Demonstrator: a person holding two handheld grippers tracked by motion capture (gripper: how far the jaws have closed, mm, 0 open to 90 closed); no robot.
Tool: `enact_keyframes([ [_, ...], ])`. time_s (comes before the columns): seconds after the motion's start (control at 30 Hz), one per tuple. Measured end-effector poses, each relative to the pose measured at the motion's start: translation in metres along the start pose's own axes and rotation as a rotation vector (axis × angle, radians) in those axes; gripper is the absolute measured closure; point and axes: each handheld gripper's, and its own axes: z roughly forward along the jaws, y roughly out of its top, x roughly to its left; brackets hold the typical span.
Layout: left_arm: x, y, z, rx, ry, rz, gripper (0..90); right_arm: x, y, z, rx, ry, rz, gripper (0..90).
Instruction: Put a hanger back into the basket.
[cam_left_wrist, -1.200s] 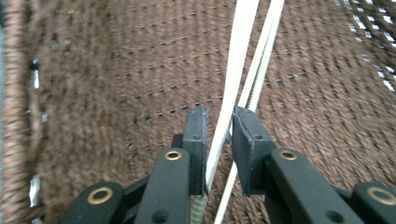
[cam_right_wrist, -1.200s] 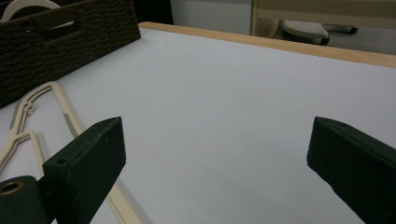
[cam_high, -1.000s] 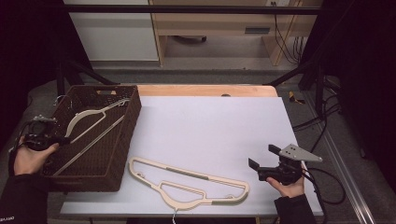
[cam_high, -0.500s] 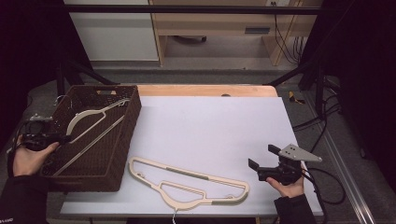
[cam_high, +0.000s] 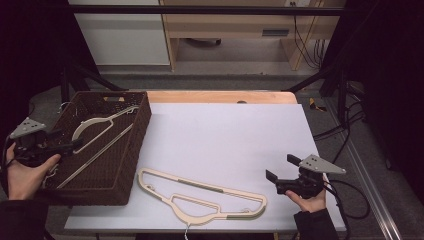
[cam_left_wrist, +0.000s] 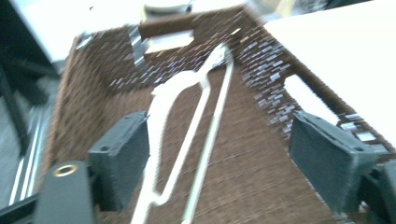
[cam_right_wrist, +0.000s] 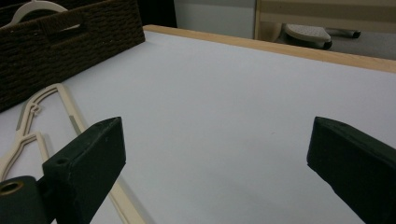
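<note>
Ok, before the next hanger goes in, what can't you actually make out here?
- Hook of the hanger in the basket: high view too small, left gripper view motion-blurred.
- Near end of that hanger: cut off by the bottom edge in the left gripper view.
- Hanger on the table: right gripper view shows one end, the rest behind the right gripper.

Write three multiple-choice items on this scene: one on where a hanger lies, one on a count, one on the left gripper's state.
1. Where does the white hanger lie?
A. in the brown basket
B. on the white table
C. on the floor

2. How many cream hangers lie on the table?
A. none
B. one
C. three

3. How is the left gripper?
A. shut on the hanger
B. shut on the basket rim
C. open

1 A: it rests inside the basket.
2 B: a single one near the front edge.
3 C: its jaws stand apart, gripping nothing.
</note>
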Motion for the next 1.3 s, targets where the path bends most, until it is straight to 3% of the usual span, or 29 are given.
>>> enact_keyframes([
  [0.1, -0.019, 0.002, -0.004, -0.036, -0.031, 0.007, 12.2, 0.001, 0.001, 0.001, -0.003, 0.003, -0.001, 5.0],
  [0.27, -0.054, 0.005, -0.007, -0.140, -0.141, -0.012, 7.0, 0.002, 0.002, 0.001, -0.010, 0.009, -0.003, 4.8],
  [0.43, -0.090, 0.004, -0.006, -0.215, -0.238, 0.007, 6.9, 0.005, 0.006, -0.002, -0.031, 0.021, -0.007, 4.5],
  [0.67, -0.130, -0.002, 0.002, -0.232, -0.310, 0.056, 7.0, 0.010, 0.011, -0.003, -0.052, 0.039, -0.016, 4.6],
  [0.87, -0.155, -0.009, 0.009, -0.210, -0.393, 0.098, 6.5, 0.015, 0.013, 0.000, -0.047, 0.055, -0.023, 4.8],
  [1.0, -0.170, -0.014, 0.013, -0.207, -0.420, 0.123, 5.9, 0.022, 0.014, 0.005, -0.035, 0.070, -0.028, 4.9],
  [1.27, -0.177, -0.028, 0.023, -0.186, -0.445, 0.118, 5.8, 0.040, 0.015, 0.016, -0.012, 0.124, -0.033, 5.5],
  [1.3, -0.177, -0.029, 0.024, -0.185, -0.442, 0.116, 5.8, 0.044, 0.016, 0.018, 0.001, 0.116, -0.050, 5.5],
])
